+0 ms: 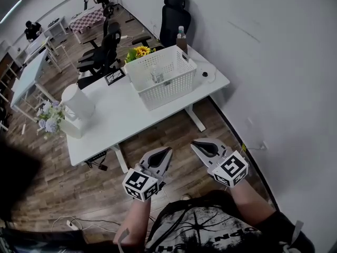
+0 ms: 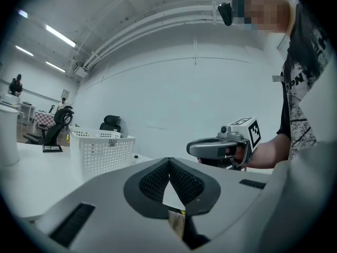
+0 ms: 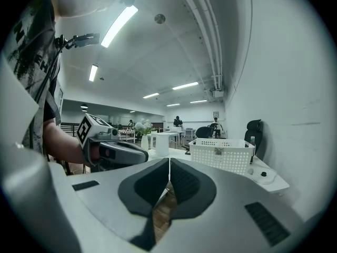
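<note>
Desk [image 1: 121,117] stands beyond left gripper [image 1: 169,149] and right gripper [image 1: 193,144], both closed, level.

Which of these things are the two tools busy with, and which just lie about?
In use: left tool, right tool, both shut and empty, nearest the table and its white basket.
Lying about: white jug, pale flowers, sunflowers, black chair.
</note>
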Tool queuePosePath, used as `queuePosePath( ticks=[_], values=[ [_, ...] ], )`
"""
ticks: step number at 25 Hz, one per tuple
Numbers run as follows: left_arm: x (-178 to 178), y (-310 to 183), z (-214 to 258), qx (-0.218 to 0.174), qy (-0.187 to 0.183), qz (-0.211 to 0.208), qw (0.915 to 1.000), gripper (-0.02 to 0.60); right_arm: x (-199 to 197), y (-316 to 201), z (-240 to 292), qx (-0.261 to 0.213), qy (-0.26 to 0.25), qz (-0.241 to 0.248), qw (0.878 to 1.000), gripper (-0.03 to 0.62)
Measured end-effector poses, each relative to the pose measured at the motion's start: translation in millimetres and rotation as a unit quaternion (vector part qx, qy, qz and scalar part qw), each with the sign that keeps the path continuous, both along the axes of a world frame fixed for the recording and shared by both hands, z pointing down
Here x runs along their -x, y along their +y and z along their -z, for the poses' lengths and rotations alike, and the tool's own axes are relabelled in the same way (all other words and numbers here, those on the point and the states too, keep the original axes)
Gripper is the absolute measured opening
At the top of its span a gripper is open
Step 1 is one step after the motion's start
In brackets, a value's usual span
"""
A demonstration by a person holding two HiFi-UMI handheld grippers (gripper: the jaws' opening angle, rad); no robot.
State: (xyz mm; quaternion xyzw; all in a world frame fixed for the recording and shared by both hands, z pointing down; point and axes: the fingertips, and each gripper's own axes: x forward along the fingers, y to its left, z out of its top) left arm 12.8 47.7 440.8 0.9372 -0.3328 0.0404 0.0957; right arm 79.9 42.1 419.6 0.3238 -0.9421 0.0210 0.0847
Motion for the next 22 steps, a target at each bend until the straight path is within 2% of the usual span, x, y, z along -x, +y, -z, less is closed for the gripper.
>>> queuePosePath(
  ticks=[7, 13, 22],
  values=[
    [12.5, -17.1, -2.2, 0.005, 0.014, 0.011, 0.9998, 0.011, 7.6, -16.3, -2.7, 0.002, 0.013, 0.004, 1.000, 0.023],
    [21.1, -37.2, -4.6, 0.008, 0.012, 0.028, 0.9995, 0.011, 11.8, -39.0, -6.2, 0.006, 0.011, 0.015, 1.000, 0.023],
    [22.6, -94.9, -2.5, 0.011, 0.007, 0.064, 0.9978, 0.011, 17.9, -103.0, -8.4, 0.012, 0.003, 0.056, 0.998, 0.023]
  ],
)
